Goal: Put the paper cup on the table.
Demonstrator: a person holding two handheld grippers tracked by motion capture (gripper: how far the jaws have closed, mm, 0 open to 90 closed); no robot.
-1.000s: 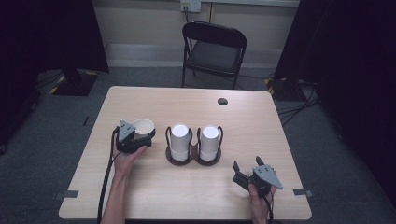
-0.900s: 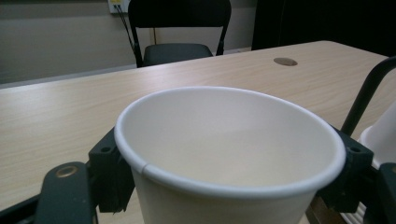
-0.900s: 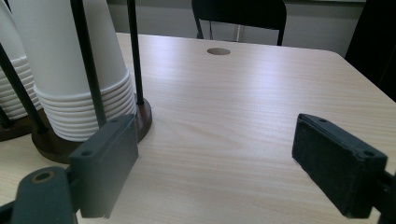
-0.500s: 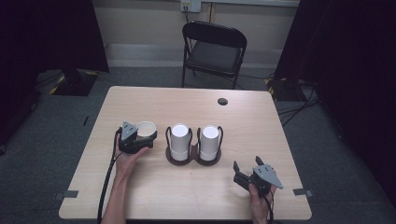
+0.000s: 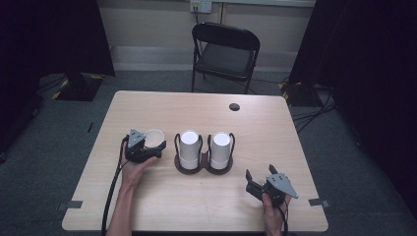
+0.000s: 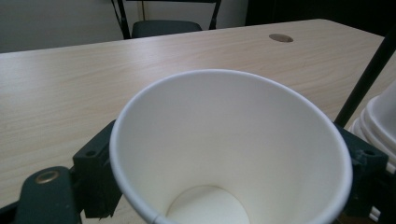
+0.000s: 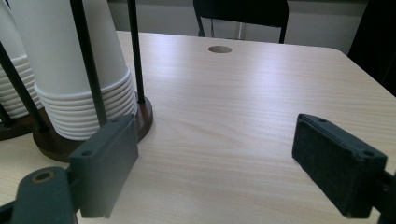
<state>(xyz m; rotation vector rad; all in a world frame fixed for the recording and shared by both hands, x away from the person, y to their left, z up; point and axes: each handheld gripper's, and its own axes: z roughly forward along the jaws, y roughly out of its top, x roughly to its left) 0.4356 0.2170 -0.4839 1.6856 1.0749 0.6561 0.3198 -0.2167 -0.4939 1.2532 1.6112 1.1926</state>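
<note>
A white cup [image 6: 229, 149] is clamped upright in the left gripper [image 5: 145, 148], just left of the cup holder [image 5: 204, 166] on the desk [image 5: 275, 128]. Its base and outer wall are cut off in the left gripper view. Two cup stacks [image 5: 221, 149] are partly screened by the holder's black rods. The right gripper [image 5: 257, 183] is held apart, empty, near the desk's front edge.

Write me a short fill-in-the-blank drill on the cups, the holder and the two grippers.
1. The left gripper has its jaws closed on a single paper ____.
2. The cup holder carries ____ stacks of upside-down cups.
3. The jaws of the right gripper stand ____, with nothing between them.
4. Beyond the far edge of the table stands a black folding ____.

Missing words: cup; two; open; chair
</note>
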